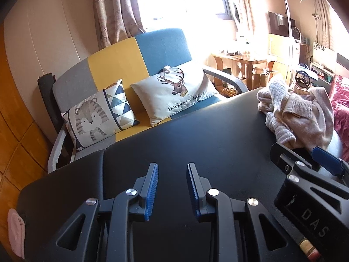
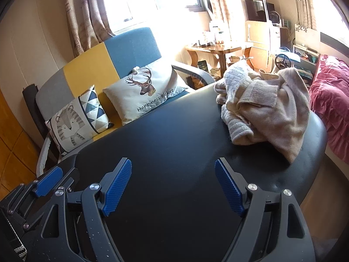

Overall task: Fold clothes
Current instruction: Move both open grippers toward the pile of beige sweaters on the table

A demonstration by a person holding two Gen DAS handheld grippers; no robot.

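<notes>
A black padded table (image 1: pixel 196 135) filled the lower half of both wrist views, its surface dark and smooth. At its far right corner lay a crumpled heap of knitwear (image 2: pixel 268 111), beige and pale grey, with ribbed cuffs showing and one part drooping towards the table's right edge. The heap was unfolded and no tool touched it.

The left gripper (image 1: pixel 172 190) hovered over the near part of the table, its two fingers with blue ridged pads (image 1: pixel 150 192) parted by a modest gap, with nothing between them. The right gripper (image 2: pixel 173 187) was held just beside it (its black frame and one blue pad also showed at the right edge of the left view), with its fingers spread wide and empty. Both tools sat well apart from the knitwear, the right one nearer to it.

Behind the table stood a sofa (image 1: pixel 122 59) in grey, yellow and blue panels. Two cushions rested on it: a tiger cushion (image 1: pixel 98 118) on the left and a deer cushion (image 1: pixel 174 91) printed with the words "Happiness ticket". Patterned curtains (image 1: pixel 113 8) hung beside a bright window. Further right stood a wooden side table (image 2: pixel 218 52) crowded with small items too small to tell apart, and a red bedspread (image 2: pixel 329 100) ran along the right edge. A small pink cloth (image 1: pixel 16 231) showed at the left view's lower left edge.
</notes>
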